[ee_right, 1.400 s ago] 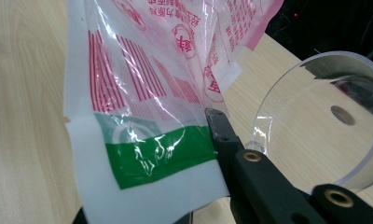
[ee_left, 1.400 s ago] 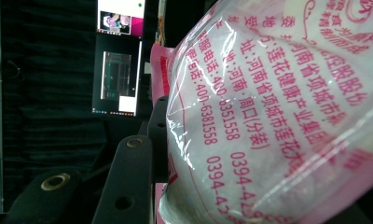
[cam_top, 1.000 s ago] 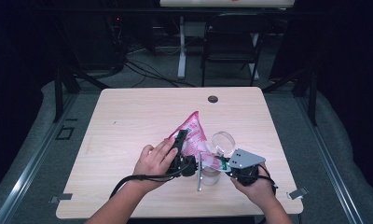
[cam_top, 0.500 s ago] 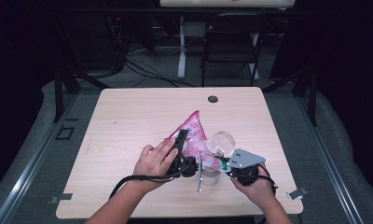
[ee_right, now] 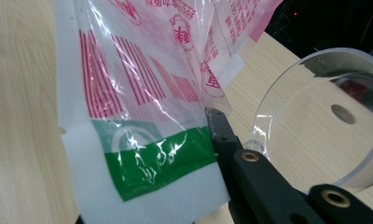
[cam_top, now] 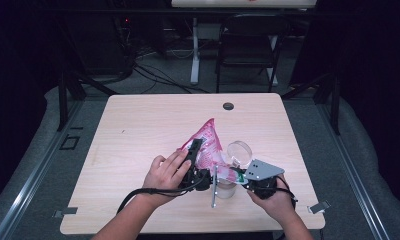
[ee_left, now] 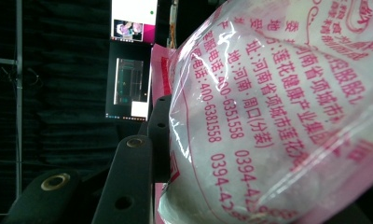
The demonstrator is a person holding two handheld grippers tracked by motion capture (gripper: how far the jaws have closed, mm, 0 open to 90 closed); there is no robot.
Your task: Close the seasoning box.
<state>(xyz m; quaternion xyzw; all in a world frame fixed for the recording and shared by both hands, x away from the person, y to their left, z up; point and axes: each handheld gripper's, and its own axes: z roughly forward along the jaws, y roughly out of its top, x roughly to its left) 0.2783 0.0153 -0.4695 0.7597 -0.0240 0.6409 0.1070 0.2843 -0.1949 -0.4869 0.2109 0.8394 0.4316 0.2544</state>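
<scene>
Nothing has shifted since the earlier frame: my pink bag (cam_top: 208, 145) sits lower centre of the high view, tilted over the clear cup (cam_top: 227, 187). Left tongs (cam_top: 194, 156) grip its body, right tongs (cam_top: 240, 176) pinch its corner. Thin film may slip and spill. Cup contents are hidden.

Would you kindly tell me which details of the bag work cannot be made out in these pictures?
- Left gripper, left gripper view: the pink bag covers one jaw, so the grip's far side is hidden.
- Right gripper, right gripper view: the bag's green-banded edge hides one jaw.
- Glass jar, high view: bag and grippers overlap it; its contents cannot be told.
- Clear lid, right gripper view: cut off by the right edge.
</scene>
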